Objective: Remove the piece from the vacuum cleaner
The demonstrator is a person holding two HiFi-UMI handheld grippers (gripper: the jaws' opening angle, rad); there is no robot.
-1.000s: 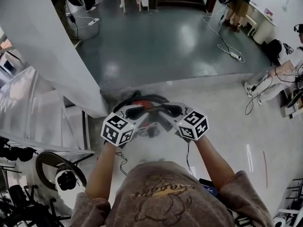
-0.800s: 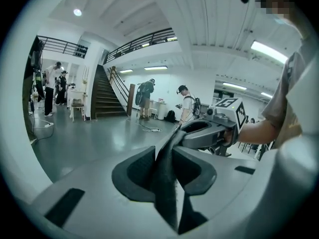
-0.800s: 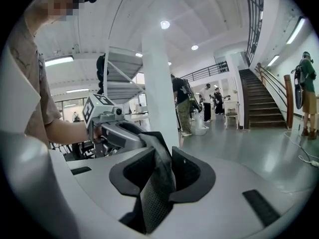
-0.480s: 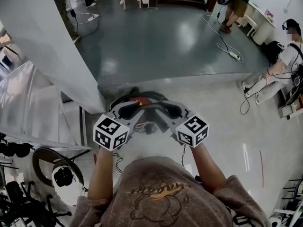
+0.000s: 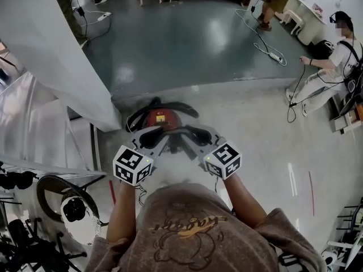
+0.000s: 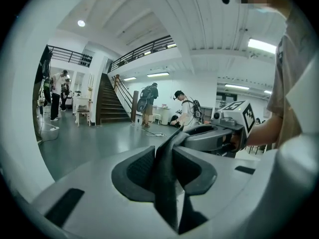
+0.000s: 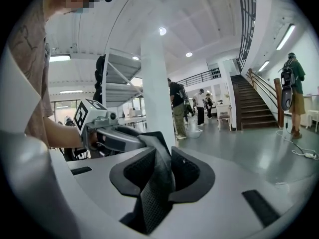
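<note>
The red vacuum cleaner (image 5: pixel 161 117) sits on the pale floor with a black hose curled round it. Just in front of it I hold a thin dark mesh piece (image 5: pixel 174 143) between both grippers, clear of the cleaner. My left gripper (image 5: pixel 151 136) is shut on one end of the piece (image 6: pixel 167 188); from the left gripper view the right gripper (image 6: pixel 207 137) grips its far end. My right gripper (image 5: pixel 198 135) is shut on the other end (image 7: pixel 153 195), with the left gripper (image 7: pixel 118 139) showing beyond it. The pads (image 7: pixel 137 171) press the mesh flat.
A white pillar (image 5: pixel 51 50) stands at the left, close to the cleaner. Cables (image 5: pixel 266 47) run over the dark floor at the back. A person (image 5: pixel 334 67) sits at the right. A ring light and stands (image 5: pixel 71 205) crowd the lower left. Stairs (image 6: pixel 107 103) rise far off.
Both grippers with the dark piece have drawn back toward me, away from the vacuum cleaner. The red body, mostly hidden behind them before, now shows beyond them.
</note>
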